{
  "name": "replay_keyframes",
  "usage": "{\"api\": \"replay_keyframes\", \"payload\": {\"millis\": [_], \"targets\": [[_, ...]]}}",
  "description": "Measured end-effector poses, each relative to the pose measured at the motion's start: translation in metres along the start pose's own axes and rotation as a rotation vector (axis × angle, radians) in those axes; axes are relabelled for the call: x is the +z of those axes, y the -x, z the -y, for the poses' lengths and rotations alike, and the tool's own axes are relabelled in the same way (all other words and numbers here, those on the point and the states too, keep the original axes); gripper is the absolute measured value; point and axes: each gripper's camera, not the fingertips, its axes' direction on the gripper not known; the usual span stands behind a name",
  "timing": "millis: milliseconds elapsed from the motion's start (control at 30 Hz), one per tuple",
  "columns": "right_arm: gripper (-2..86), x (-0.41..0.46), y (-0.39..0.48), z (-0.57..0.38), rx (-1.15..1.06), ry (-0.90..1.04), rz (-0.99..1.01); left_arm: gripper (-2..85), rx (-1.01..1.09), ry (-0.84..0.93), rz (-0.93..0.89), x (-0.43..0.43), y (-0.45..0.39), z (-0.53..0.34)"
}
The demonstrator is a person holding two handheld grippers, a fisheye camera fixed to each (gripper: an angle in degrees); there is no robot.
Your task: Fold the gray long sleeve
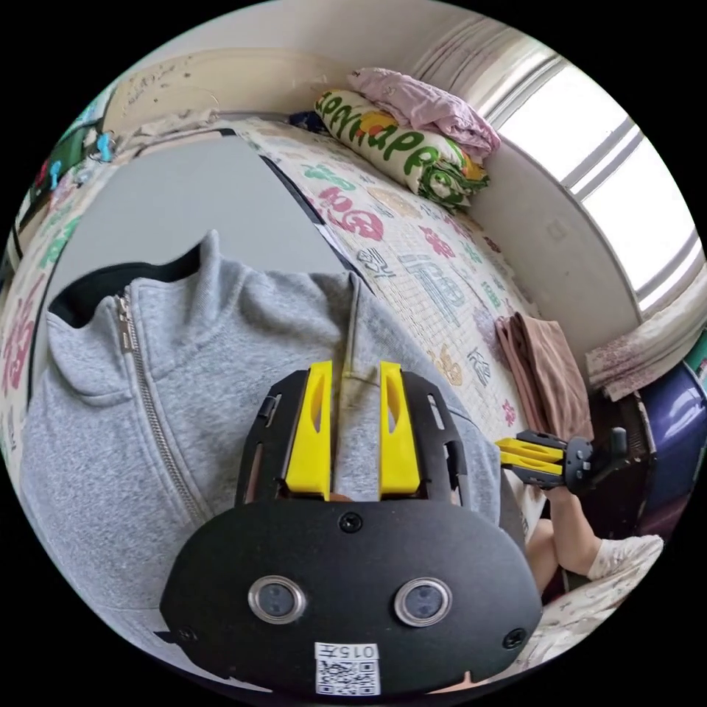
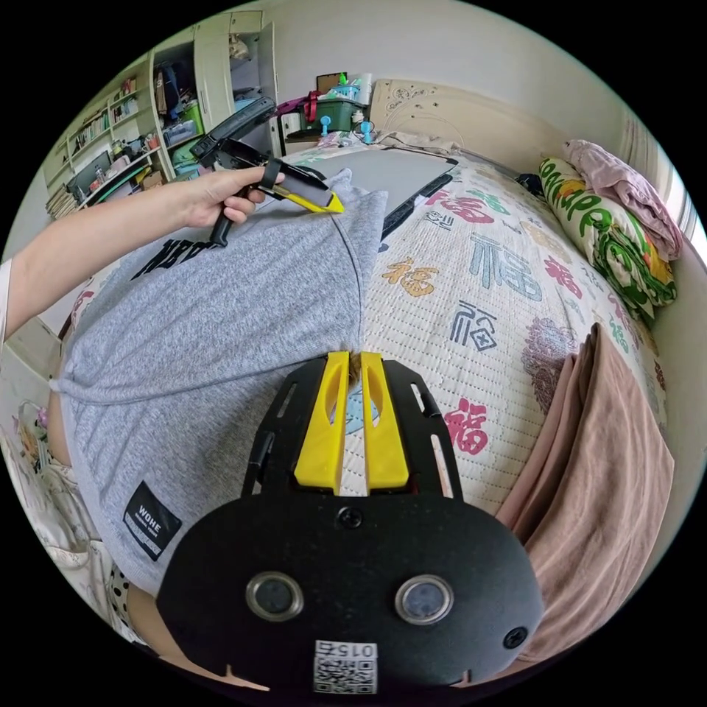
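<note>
Both claws are gripping cloth right now: your left gripper [image 1: 355, 383] is showing its yellow jaws nearly closed with a ridge of the gray long sleeve [image 1: 221, 353] pinched between them at the shoulder seam, just toward 2 o'clock from the zipper [image 1: 151, 412], and your right gripper [image 2: 352, 379] is holding its jaws only a sliver apart, nipping a small tuck of the same garment's edge where it is meeting the patterned bedspread [image 2: 501, 294]. You are keeping the gray long sleeve spread over the near side of the bed, its hem label toward 7 o'clock in the right gripper view and the collar end toward 12, where your other hand [image 2: 213, 197] is steering the left gripper. In the left gripper view the right gripper is appearing at 4 o'clock, well apart from the shoulder. To do this step well, I'd judge you should be lifting both pinches together at the same height, keeping the side edge taut between them so the fold line runs straight, then carrying it across toward the zipper without letting the fabric sag. The right pinch looks thin, so you are risking a slip if you pull hard; move slowly. Steer clear of the brown cloth [image 2: 596, 471] lying at 4 o'clock and the stacked bedding [image 2: 611, 221] at 2 o'clock
</note>
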Motion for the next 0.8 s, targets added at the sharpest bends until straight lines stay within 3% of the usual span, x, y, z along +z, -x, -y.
{"api": "replay_keyframes", "payload": {"millis": [133, 500, 600, 800], "targets": [[2.1, 0.009, -0.010, 0.002, 0.015, 0.001, 0.000, 3.0, -0.029, -0.021, -0.004, 0.002, 0.008, 0.010], [1.5, 0.043, -0.044, -0.006, 0.037, 0.044, -0.040, 0.7, 0.107, 0.070, 0.165, 0.042, -0.018, 0.063], [2.0, 0.055, -0.049, -0.012, 0.018, 0.055, -0.062, 1.0, 0.080, 0.052, 0.128, 0.040, -0.006, 0.057], [5.7, 0.068, -0.079, -0.038, 0.057, 0.089, 0.002, 2.8, 0.094, -0.080, 0.043, -0.038, 0.004, 0.003]]}}
